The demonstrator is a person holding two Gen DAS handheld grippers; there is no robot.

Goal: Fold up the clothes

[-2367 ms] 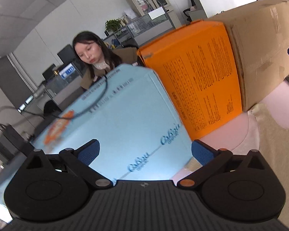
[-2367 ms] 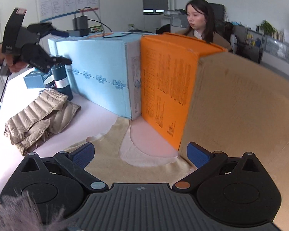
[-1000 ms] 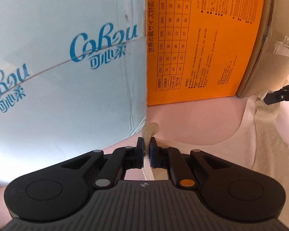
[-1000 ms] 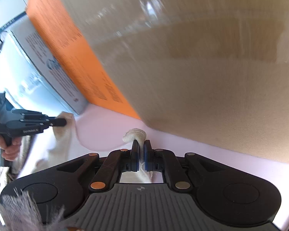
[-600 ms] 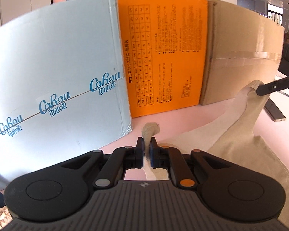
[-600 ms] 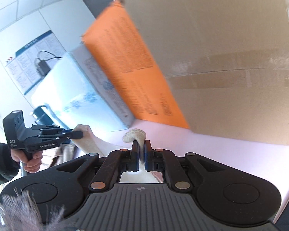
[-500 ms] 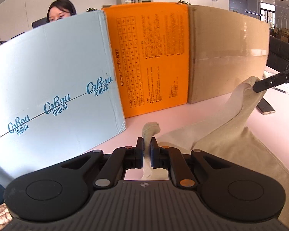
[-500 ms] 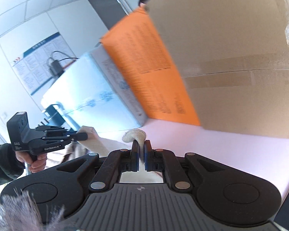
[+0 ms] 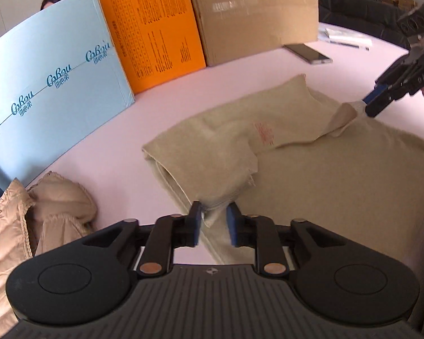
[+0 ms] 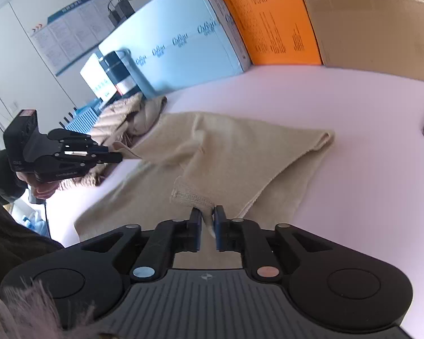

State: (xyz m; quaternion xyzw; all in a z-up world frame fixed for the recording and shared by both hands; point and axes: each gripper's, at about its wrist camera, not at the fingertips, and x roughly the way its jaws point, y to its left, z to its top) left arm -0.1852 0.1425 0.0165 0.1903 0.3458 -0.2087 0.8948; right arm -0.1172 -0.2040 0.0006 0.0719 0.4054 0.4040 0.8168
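- Left wrist view: your left gripper (image 9: 213, 220) has its fingers slightly apart, with a hem corner of the beige garment (image 9: 311, 169) lying loose between them. The garment lies on the pink table (image 9: 104, 147), in front of the orange box (image 9: 152, 28), its top half folded over. It looks light, soft and limp, so expect sagging.
- Right wrist view: your right gripper (image 10: 207, 227) has narrowly parted fingers around the stitched hem; whether they pinch is unclear. Take hold at hems and corners, away from the orange box.
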